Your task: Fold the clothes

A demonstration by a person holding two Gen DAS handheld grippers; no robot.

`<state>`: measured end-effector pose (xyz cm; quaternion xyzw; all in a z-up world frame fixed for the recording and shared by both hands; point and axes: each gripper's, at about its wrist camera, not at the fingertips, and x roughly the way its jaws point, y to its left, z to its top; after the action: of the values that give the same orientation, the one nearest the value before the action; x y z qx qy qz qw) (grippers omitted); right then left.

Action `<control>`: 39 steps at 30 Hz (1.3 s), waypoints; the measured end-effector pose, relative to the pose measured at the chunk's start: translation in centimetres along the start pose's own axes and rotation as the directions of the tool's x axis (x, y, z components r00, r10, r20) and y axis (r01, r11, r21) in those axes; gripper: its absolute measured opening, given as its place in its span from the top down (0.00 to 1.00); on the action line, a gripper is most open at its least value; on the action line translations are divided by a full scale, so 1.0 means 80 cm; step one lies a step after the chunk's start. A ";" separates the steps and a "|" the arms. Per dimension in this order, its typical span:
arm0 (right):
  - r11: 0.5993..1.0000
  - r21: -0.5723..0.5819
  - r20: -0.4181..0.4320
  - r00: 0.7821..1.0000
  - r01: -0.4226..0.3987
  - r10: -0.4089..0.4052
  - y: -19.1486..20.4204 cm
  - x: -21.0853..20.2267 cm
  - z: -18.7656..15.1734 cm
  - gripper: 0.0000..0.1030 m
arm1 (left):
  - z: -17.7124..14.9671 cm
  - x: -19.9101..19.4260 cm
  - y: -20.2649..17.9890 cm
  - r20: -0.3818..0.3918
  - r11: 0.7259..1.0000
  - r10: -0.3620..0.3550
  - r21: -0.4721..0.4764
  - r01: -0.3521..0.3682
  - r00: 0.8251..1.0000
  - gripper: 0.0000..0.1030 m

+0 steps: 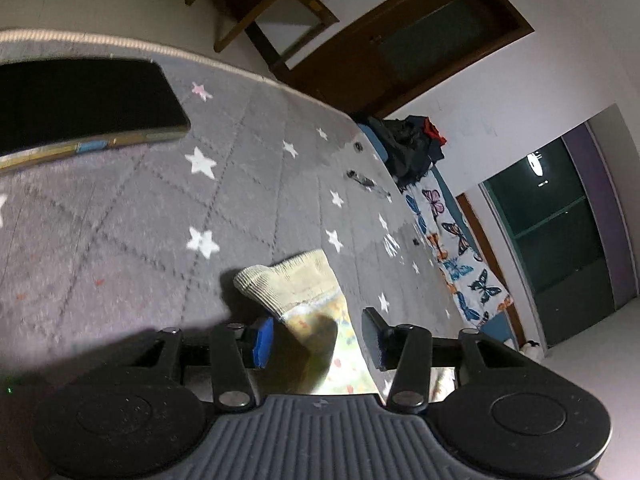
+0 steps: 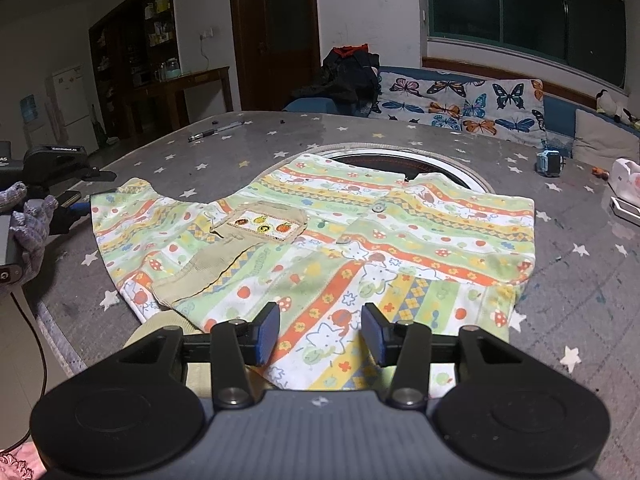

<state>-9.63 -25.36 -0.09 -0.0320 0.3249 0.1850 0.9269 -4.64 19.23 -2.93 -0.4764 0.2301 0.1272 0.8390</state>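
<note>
A small child's shirt with orange, green and yellow printed stripes lies partly folded on the grey star-patterned table cover. A beige ribbed sleeve is folded across its left side. My right gripper is open, its jaws astride the shirt's near hem. My left gripper is open over the shirt's ribbed beige cuff, which lies between its jaws. The left gripper also shows in the right wrist view at the shirt's left edge, held by a gloved hand.
A black phone lies on the table at the left. A pen lies at the far side. A round opening in the table shows behind the shirt. A blue toy and white items sit at the right. A butterfly-print sofa stands behind.
</note>
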 end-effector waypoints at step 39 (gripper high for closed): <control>0.955 0.277 0.030 0.995 -0.101 0.097 -0.048 -0.009 0.010 0.56 | -0.277 -0.069 -0.176 -0.584 0.404 -0.149 0.701 0.588 0.798 0.58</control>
<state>-8.29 -29.03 0.72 0.1164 0.3412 0.1839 0.9144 -9.16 -6.99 0.52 -0.0495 0.3259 -0.3080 0.8924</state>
